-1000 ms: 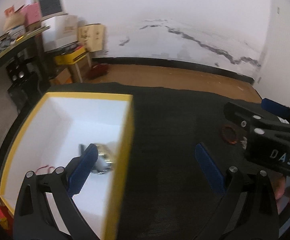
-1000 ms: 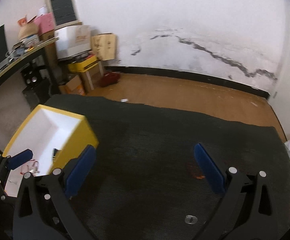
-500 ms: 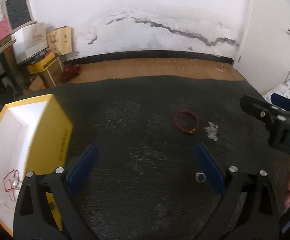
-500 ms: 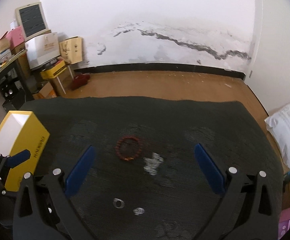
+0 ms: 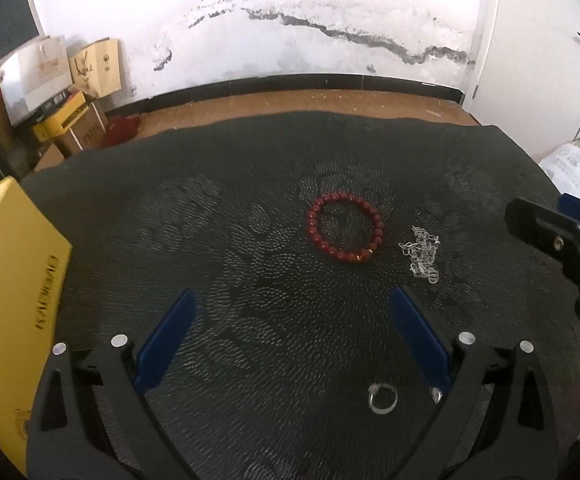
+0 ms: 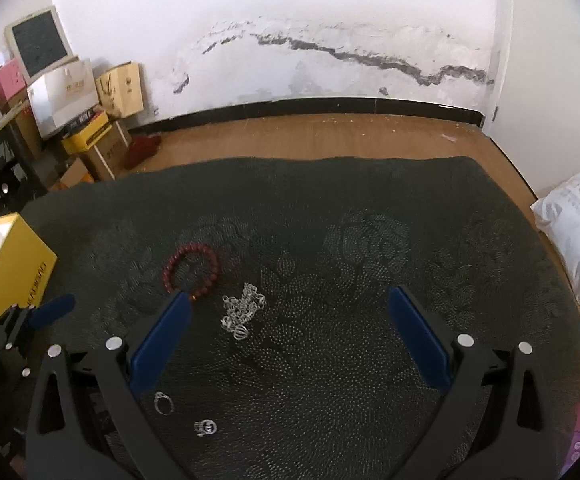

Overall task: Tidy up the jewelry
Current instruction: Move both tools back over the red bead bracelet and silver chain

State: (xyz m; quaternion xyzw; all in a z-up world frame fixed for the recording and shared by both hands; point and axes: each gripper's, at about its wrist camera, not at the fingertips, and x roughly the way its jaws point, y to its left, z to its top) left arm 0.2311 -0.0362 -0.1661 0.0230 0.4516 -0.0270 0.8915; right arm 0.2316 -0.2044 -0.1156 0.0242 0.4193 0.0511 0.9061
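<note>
A red bead bracelet (image 5: pixel 344 227) lies on the dark cloth, with a silver chain (image 5: pixel 421 254) to its right and a silver ring (image 5: pixel 382 398) nearer to me. My left gripper (image 5: pixel 290 304) is open and empty, above the cloth just short of the bracelet. My right gripper (image 6: pixel 288 300) is open and empty over the cloth; the bracelet (image 6: pixel 192 267), chain (image 6: pixel 242 310), ring (image 6: pixel 164 403) and a small silver piece (image 6: pixel 206 427) lie to its left. The yellow box (image 5: pixel 10 280) stands at the left and also shows in the right wrist view (image 6: pixel 14 264).
The dark patterned cloth (image 6: pixel 369 248) covers the table. Beyond its far edge are wooden floor, a cracked white wall and stacked boxes (image 6: pixel 90 128) at the left. A white printed bag (image 6: pixel 577 232) lies at the right. The right gripper's body (image 5: pixel 561 248) shows at the right.
Both grippers have swung right, away from the yellow box with its white inside, and now face the jewelry on the cloth. Both stay open and empty.
</note>
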